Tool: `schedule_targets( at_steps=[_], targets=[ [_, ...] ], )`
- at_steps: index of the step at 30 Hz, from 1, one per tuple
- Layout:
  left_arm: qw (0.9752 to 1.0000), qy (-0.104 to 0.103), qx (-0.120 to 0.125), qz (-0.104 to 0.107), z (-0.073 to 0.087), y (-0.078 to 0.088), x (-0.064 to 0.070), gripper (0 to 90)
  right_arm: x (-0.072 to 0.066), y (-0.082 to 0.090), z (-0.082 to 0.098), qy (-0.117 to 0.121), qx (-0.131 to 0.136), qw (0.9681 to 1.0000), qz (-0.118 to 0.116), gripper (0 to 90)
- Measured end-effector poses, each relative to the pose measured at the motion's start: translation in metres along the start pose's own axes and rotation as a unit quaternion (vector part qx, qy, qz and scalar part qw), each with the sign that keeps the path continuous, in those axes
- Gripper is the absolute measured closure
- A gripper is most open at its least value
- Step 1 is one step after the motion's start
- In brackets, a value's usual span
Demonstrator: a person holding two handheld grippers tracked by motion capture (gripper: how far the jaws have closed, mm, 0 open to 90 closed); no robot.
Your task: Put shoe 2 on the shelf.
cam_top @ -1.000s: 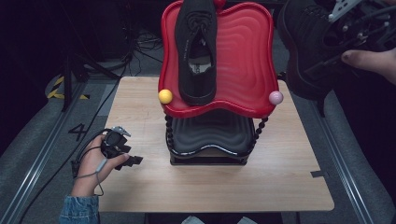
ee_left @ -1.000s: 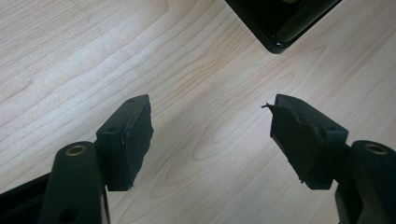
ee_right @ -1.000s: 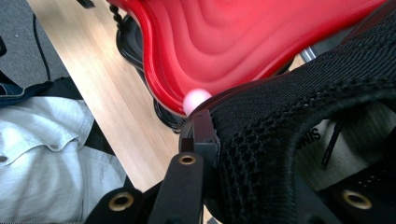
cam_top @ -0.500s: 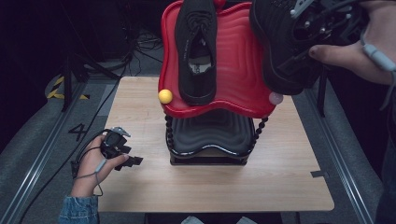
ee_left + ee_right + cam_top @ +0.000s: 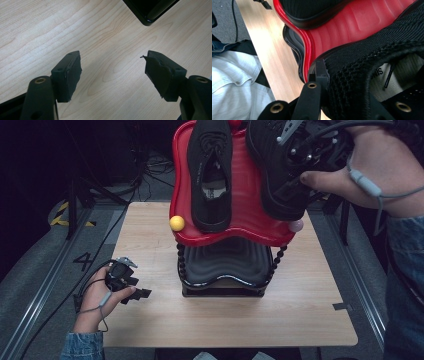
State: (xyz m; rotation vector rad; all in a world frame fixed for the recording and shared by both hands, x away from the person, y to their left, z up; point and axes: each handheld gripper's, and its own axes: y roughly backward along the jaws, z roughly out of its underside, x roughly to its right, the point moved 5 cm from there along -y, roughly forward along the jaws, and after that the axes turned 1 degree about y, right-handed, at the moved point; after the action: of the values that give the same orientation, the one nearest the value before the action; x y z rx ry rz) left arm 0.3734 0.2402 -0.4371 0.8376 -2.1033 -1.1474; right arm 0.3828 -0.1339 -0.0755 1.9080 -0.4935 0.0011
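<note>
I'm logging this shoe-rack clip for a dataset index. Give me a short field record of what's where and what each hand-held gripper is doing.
surface: wooden table
rack: two-tier stand, red upper tray over black lower tray
placed shoe: black sneaker lying on the red upper tray, left half
carried shoe: second black sneaker above the tray's right half
right hand-held gripper: shut on the second black sneaker at its collar
left hand-held gripper: jaws open, nothing between them, low over the table left of the rack
</note>
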Motion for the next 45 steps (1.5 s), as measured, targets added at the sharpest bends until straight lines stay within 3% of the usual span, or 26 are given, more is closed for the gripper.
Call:
schedule_targets(
  at_steps=[23, 41, 45],
  targets=[
    [1.0000, 0.004, 0.000, 0.002, 0.004, 0.001, -0.002, 29.9, -0.012, -0.041, -0.022, 0.036, -0.008, 0.9991, -0.020, 85.8],
    [1.0000, 0.010, 0.000, 0.002, 0.008, 0.001, -0.004, 29.8, -0.009, -0.071, -0.031, 0.045, -0.015, 0.9989, 0.000, 84.9],
    [0.9999, 0.013, -0.001, 0.002, 0.010, 0.001, -0.004, 29.8, -0.011, -0.070, -0.030, 0.041, -0.009, 0.9991, 0.000, 83.5]
  ],
)
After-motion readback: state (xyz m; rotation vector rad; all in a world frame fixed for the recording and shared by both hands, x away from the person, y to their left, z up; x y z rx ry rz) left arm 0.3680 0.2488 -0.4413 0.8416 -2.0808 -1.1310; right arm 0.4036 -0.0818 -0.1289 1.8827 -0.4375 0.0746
